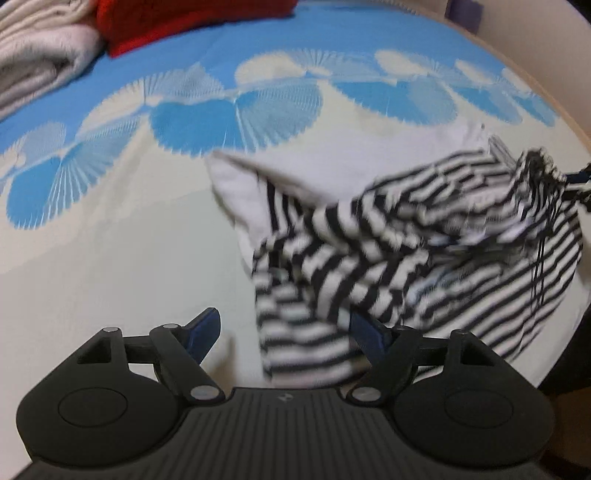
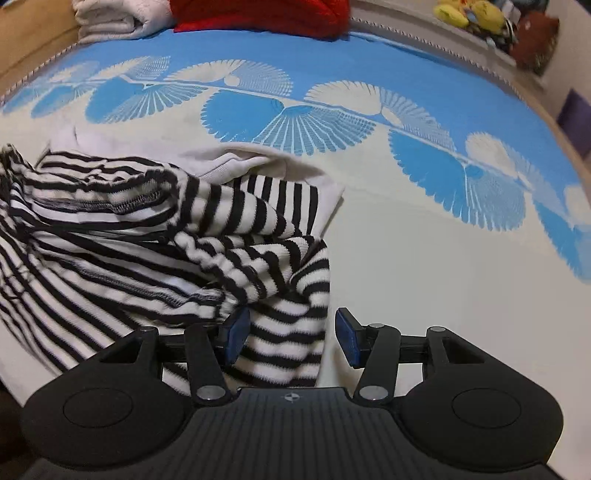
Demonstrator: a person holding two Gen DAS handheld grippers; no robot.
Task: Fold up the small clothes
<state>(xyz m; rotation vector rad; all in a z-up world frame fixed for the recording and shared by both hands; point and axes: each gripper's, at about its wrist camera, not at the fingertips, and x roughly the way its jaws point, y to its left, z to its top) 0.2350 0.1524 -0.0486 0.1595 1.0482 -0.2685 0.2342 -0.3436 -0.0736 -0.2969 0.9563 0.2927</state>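
A crumpled black-and-white striped garment [image 1: 406, 243] lies on the bed, partly over a white garment [image 1: 236, 184]. In the left wrist view it sits to the right. My left gripper [image 1: 288, 336] stands open, the striped hem lies between its blue pads, and cloth drapes over the right pad [image 1: 369, 338]. In the right wrist view the striped garment [image 2: 129, 236] fills the left side over the white garment [image 2: 236, 162]. My right gripper [image 2: 291, 336] is open with a striped fold lying between its pads; the right pad [image 2: 347, 338] stands apart from the cloth.
The bed sheet [image 2: 424, 258] is cream near me and blue with fan shapes further back. Folded white blankets [image 1: 33, 55] and a red cloth [image 2: 258, 14] lie at the far end. Plush toys [image 2: 476, 16] sit on a ledge at the far right.
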